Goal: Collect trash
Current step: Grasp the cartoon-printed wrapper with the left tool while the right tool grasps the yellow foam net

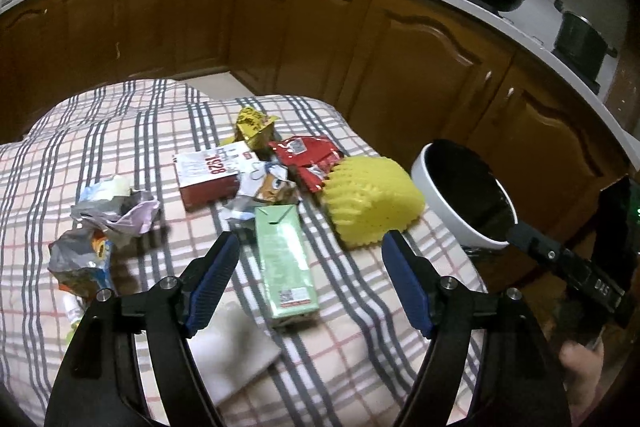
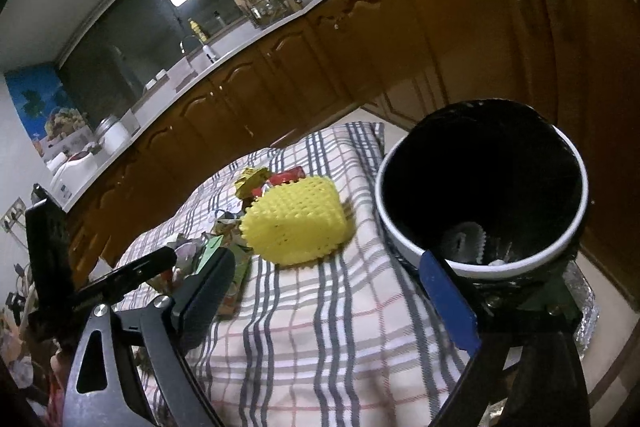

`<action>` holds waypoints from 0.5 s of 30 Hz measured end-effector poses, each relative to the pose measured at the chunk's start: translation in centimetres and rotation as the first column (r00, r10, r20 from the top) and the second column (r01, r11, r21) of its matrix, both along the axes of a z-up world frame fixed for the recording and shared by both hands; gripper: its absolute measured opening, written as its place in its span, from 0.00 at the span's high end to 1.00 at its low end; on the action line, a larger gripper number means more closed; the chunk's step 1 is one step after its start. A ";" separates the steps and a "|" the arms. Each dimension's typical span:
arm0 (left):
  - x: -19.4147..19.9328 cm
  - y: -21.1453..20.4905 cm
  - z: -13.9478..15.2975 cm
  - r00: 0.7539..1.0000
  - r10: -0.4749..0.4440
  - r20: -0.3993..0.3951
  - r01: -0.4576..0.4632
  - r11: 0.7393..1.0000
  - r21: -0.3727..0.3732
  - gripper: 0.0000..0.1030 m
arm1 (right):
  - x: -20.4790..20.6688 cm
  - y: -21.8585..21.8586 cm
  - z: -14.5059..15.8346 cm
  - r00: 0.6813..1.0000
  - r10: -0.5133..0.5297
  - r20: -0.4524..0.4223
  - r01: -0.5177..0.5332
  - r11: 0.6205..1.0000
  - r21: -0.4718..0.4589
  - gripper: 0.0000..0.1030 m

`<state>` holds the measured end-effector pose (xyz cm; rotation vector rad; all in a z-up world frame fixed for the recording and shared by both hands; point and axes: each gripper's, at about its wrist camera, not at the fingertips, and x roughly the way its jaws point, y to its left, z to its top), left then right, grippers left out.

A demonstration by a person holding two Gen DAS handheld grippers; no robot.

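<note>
hovering over the checked tablecloth [image 1: 120,131], the left gripper [image 1: 308,279] has its blue-padded jaws spread wide with nothing between them, above a green carton [image 1: 286,263] lying flat. beyond the carton sit a red-and-white box [image 1: 210,175], a red wrapper [image 1: 306,155], a crumpled yellow wrapper [image 1: 252,125] and a yellow foam fruit net [image 1: 370,203]. crumpled foil packets [image 1: 104,227] lie toward the cloth's left edge. the right gripper [image 2: 340,291] is also wide open and empty, near the cloth's right edge, beside the white-rimmed bin with a black liner [image 2: 484,195], which holds some white scraps [image 2: 466,239].
</note>
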<state>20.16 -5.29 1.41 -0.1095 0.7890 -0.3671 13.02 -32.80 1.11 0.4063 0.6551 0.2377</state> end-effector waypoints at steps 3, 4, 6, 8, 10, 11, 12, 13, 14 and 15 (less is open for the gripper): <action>0.6 0.5 -0.2 1.000 0.012 -0.014 -0.012 1.000 -0.004 0.27 | 0.4 0.6 0.2 1.000 0.015 0.008 -0.015 1.000 -0.010 0.08; 1.0 0.7 -0.4 1.000 0.016 -0.024 -0.016 1.000 -0.006 0.27 | 0.6 0.8 0.2 1.000 0.019 0.009 -0.019 1.000 -0.009 0.08; 1.7 1.0 -0.7 0.999 0.022 -0.044 -0.023 1.000 -0.012 0.27 | 1.2 1.1 0.2 0.999 0.032 0.007 -0.032 0.999 -0.005 0.08; 2.3 1.2 -1.0 0.998 0.026 -0.054 -0.027 1.000 -0.012 0.27 | 1.9 1.5 0.1 0.999 0.045 0.004 -0.045 0.999 -0.006 0.08; 3.0 1.3 -1.2 0.998 0.033 -0.062 -0.033 0.999 -0.006 0.27 | 2.6 1.9 0.1 0.998 0.058 0.000 -0.058 0.998 -0.011 0.09; 3.5 1.3 -1.3 0.997 0.037 -0.066 -0.037 0.999 -0.005 0.27 | 3.0 2.1 0.0 0.998 0.065 -0.004 -0.065 0.998 -0.011 0.09; 3.9 1.3 -1.3 0.997 0.041 -0.071 -0.041 0.999 -0.006 0.27 | 3.4 2.4 -0.1 0.997 0.074 -0.008 -0.074 0.997 -0.010 0.09; 4.3 1.4 -1.4 0.996 0.041 -0.078 -0.042 0.999 -0.011 0.27 | 4.0 2.7 -0.2 0.996 0.083 -0.012 -0.083 0.996 -0.011 0.09; 4.7 1.4 -1.4 0.996 0.039 -0.086 -0.040 0.999 -0.017 0.27 | 4.3 2.8 -0.2 0.996 0.090 -0.013 -0.090 0.996 -0.012 0.10; 5.0 1.4 -1.4 0.995 0.038 -0.088 -0.039 0.999 -0.019 0.27 | 4.8 3.1 -0.3 0.995 0.101 -0.014 -0.101 0.995 -0.017 0.11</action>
